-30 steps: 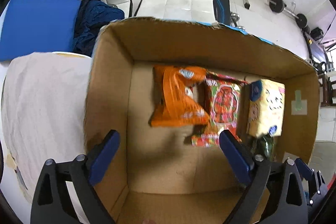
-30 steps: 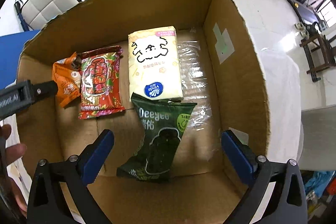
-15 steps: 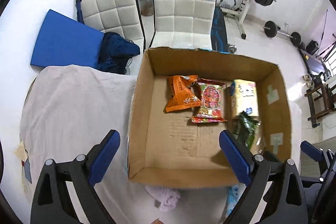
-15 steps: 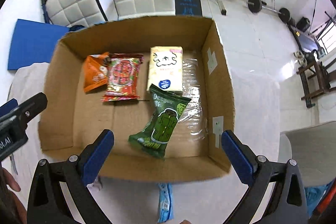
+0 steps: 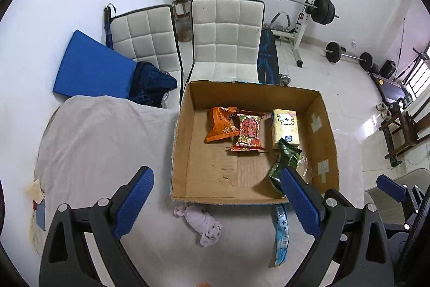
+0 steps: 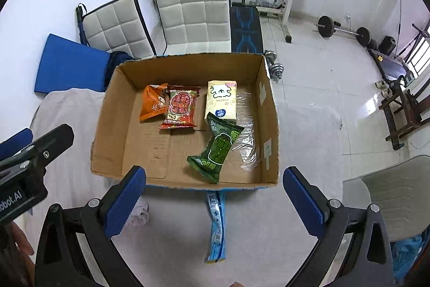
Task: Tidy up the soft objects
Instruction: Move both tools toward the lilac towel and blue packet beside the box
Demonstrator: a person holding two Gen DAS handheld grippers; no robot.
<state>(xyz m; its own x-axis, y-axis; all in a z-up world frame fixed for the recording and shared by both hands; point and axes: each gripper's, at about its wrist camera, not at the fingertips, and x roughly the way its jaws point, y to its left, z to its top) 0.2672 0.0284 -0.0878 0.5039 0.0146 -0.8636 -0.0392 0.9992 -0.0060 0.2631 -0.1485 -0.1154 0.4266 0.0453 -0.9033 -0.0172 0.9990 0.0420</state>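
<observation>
Both grippers are held wide open with nothing in them. Four soft packs lie in the cardboard box (image 6: 268,109). The blue packet (image 6: 216,227) is left on the cloth at 6 o'clock of the box, and the purple cloth ball (image 5: 204,223) near 7. The right gripper (image 6: 215,202) should be lowered straight over the blue packet and closed gently across its narrow middle.

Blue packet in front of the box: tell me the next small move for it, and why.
Probably lower the right tool onto the blue packet and close on it. Both tools are open and empty, the packet lies on the cloth outside the box, almost centred between the right tool's fingers, while four packs are already inside.
</observation>
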